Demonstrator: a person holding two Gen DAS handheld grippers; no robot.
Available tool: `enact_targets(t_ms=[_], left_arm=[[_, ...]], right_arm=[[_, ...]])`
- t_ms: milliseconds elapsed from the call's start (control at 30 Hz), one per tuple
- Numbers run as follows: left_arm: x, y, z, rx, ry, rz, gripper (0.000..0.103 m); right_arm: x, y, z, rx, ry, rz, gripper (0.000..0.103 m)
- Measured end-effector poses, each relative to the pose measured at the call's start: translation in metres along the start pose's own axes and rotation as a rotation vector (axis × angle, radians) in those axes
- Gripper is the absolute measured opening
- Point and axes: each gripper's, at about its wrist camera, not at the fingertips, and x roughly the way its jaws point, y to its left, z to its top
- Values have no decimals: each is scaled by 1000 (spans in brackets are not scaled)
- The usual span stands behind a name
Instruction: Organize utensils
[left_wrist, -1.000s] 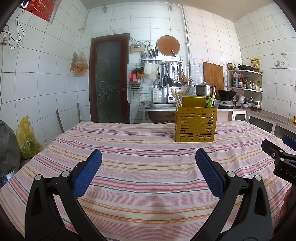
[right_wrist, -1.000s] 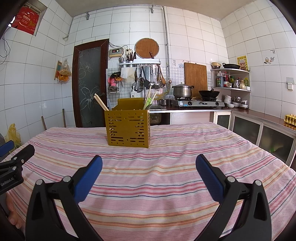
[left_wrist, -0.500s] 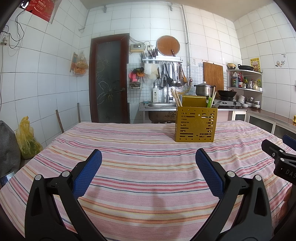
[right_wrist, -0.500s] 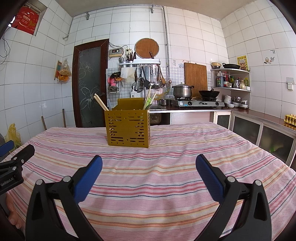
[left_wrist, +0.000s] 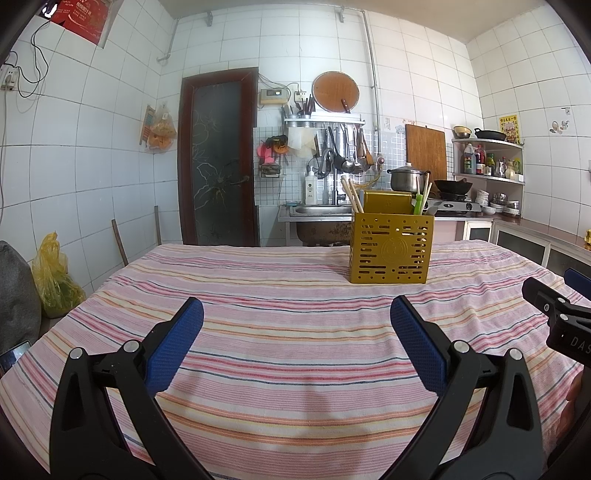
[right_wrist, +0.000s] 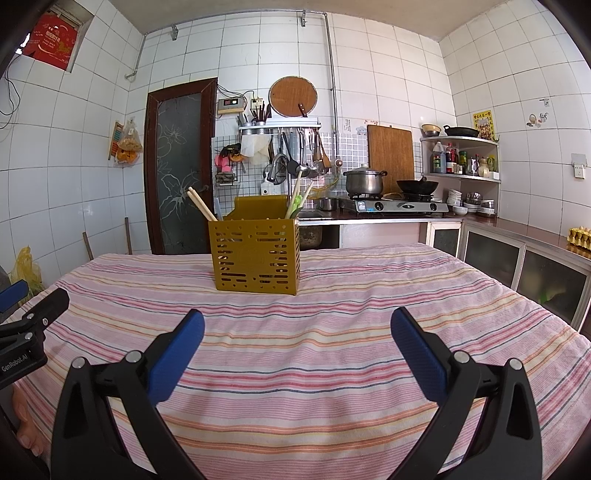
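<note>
A yellow perforated utensil holder (left_wrist: 390, 249) stands upright on the striped tablecloth (left_wrist: 280, 295), far from both grippers; it also shows in the right wrist view (right_wrist: 255, 254). Wooden chopsticks (left_wrist: 351, 194) lean out of its left side and a green utensil (left_wrist: 418, 204) with more chopsticks out of its right. My left gripper (left_wrist: 295, 345) is open and empty, low over the near table. My right gripper (right_wrist: 296, 349) is open and empty too. Each gripper's tip shows at the edge of the other's view.
Behind the table are a sink counter (left_wrist: 321, 212), a gas stove with a pot (right_wrist: 364, 181) and a wok (right_wrist: 417, 185), hanging ladles, and a dark door (left_wrist: 218, 158). Low cabinets (right_wrist: 517, 262) run along the right. A yellow bag (left_wrist: 51, 280) sits on the floor at the left.
</note>
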Motion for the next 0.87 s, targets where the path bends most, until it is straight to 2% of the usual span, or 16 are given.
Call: enact_targets(t_ms=[867], left_arm=[[2, 2, 2, 3, -4, 3, 98]], right_arm=[[0, 0, 0, 2, -2, -1, 99]])
